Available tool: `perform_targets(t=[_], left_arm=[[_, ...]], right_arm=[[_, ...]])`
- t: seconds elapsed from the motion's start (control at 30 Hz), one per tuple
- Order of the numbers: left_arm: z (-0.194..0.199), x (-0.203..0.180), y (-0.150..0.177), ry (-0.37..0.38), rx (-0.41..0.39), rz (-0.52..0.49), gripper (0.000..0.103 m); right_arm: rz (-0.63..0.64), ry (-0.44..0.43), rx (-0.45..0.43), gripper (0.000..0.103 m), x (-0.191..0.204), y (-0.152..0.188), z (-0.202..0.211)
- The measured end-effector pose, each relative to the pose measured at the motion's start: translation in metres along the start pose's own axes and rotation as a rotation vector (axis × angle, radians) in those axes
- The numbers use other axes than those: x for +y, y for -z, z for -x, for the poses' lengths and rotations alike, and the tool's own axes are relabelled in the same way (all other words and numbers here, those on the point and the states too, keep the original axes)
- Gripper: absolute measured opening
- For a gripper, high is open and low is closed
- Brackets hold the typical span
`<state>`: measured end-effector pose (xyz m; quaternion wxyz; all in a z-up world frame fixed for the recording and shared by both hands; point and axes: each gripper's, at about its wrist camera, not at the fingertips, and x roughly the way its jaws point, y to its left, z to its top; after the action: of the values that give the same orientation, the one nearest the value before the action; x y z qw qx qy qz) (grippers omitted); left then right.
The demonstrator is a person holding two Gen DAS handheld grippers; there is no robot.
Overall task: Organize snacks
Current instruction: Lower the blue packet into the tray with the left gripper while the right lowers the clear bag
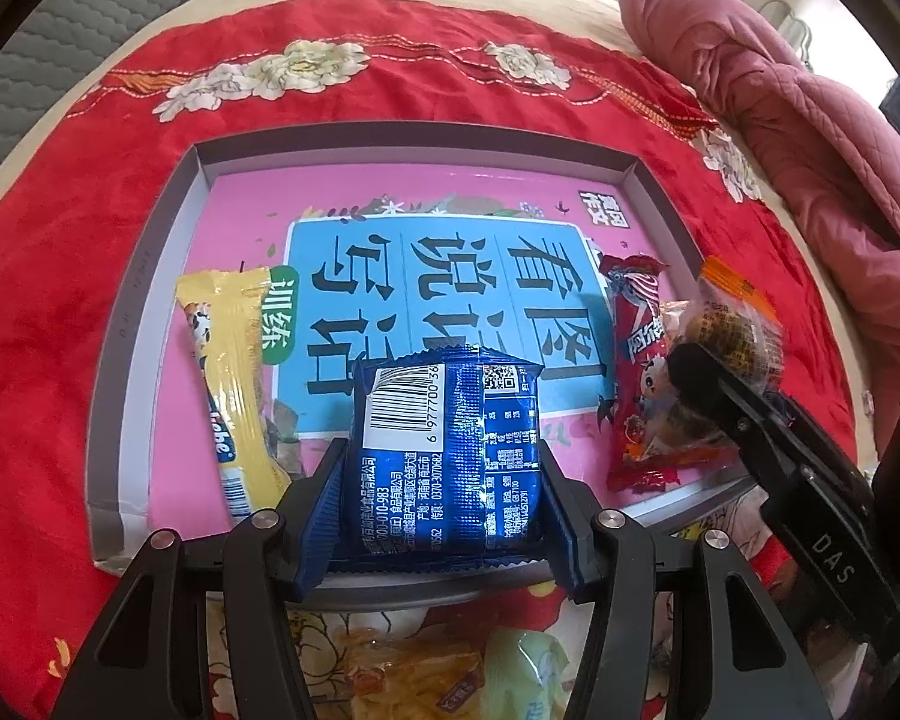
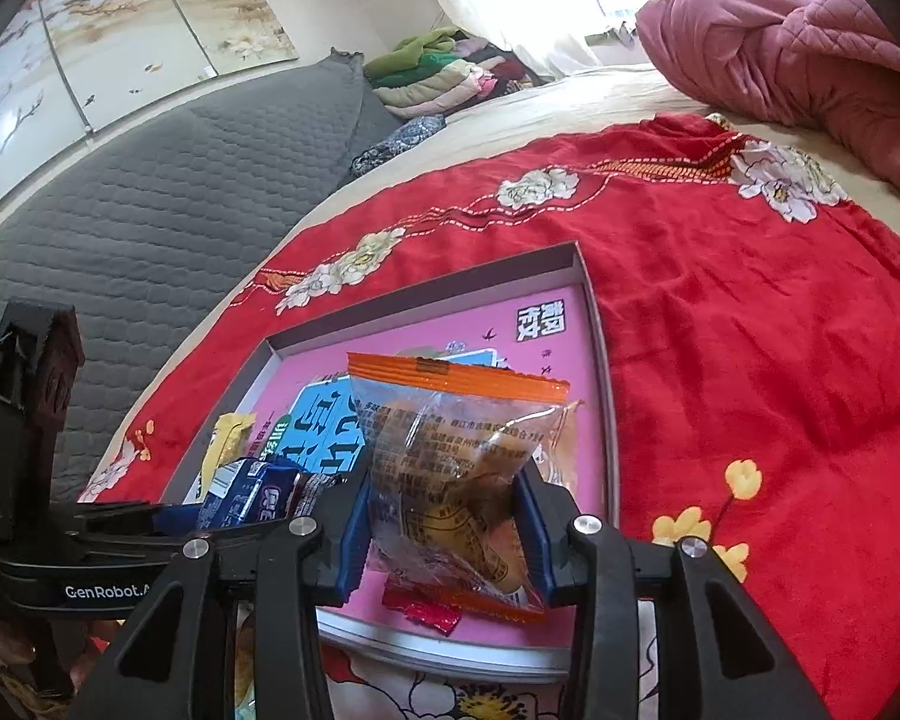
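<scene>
- Left gripper (image 1: 444, 474): pinching a blue snack packet (image 1: 444, 444) by its two sides, barcode face up, above the near edge of the grey box (image 1: 150, 276).
- Right gripper (image 2: 444, 531): pinching a clear packet with orange seal (image 2: 456, 456), held upright above the box's near right corner.
- Inside the box, on the pink book cover (image 1: 240, 222): yellow snack stick (image 1: 234, 372) at left, red snack packet (image 1: 636, 372) at right.
- Under the box: red flowered cloth (image 1: 390, 96) on a bed.
- Near the camera, outside the box: more packets (image 1: 450, 678), partly hidden.
</scene>
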<state>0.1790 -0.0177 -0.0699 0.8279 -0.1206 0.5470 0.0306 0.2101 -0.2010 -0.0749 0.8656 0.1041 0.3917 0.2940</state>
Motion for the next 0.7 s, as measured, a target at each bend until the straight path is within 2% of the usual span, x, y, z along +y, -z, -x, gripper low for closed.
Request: perform_targets(t=[0.7], left_arm=[[-0.0014, 0.0035, -0.0008, 0.005, 0.013, 0.020, 0.060]], right_arm=[[0.044, -0.015, 0.032, 0.043, 0.0101, 0.0035, -0.0064]])
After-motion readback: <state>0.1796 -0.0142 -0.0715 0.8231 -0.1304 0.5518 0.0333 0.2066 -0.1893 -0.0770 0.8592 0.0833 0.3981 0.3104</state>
